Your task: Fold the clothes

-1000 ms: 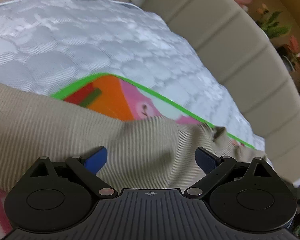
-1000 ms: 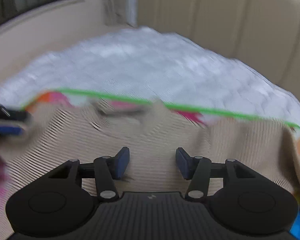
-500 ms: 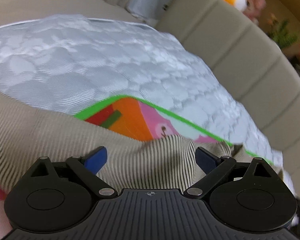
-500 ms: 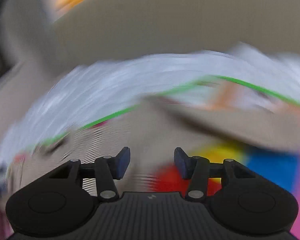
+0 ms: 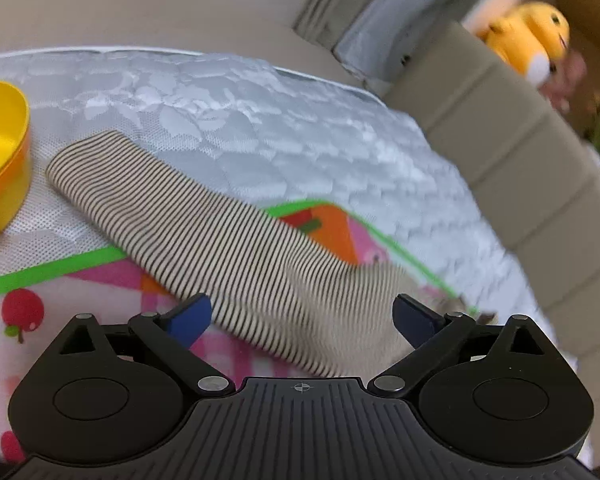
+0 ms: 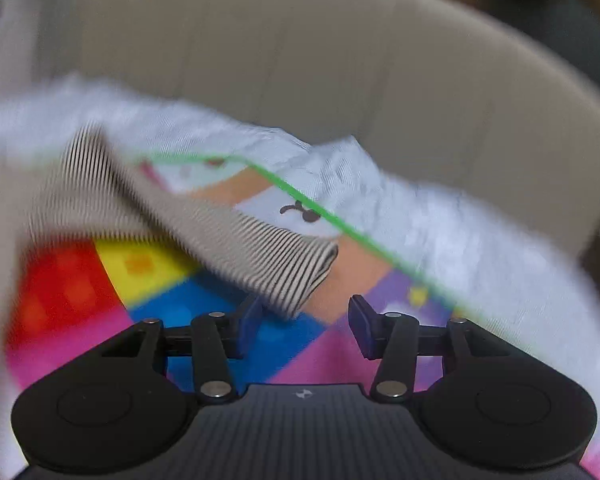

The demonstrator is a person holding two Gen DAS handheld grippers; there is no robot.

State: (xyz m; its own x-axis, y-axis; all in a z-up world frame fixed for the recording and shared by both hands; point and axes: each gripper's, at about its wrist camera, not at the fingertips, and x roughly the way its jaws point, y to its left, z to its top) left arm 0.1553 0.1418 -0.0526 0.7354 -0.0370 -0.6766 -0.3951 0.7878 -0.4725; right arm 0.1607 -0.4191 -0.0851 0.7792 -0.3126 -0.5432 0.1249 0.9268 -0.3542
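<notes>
**Lining up on both sleeves of the striped garment**

Left gripper [image 5: 302, 314] spread wide, empty, over striped garment [image 5: 204, 236] at frame centre. Right gripper [image 6: 302, 318] parted, empty; cuff [image 6: 300, 270] just above. Advice: pinch both cuffs squarely on play mat [image 6: 220, 344], 1 layer each.

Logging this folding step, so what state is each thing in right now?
Left tongs: open, holding nothing.
Right tongs: open, holding nothing.
Striped garment: unfolded, one sleeve stretched flat across the mat edge onto the mattress.
Colourful mat: spread flat under the garment.
Yellow tub: upright; contents unclear.
</notes>
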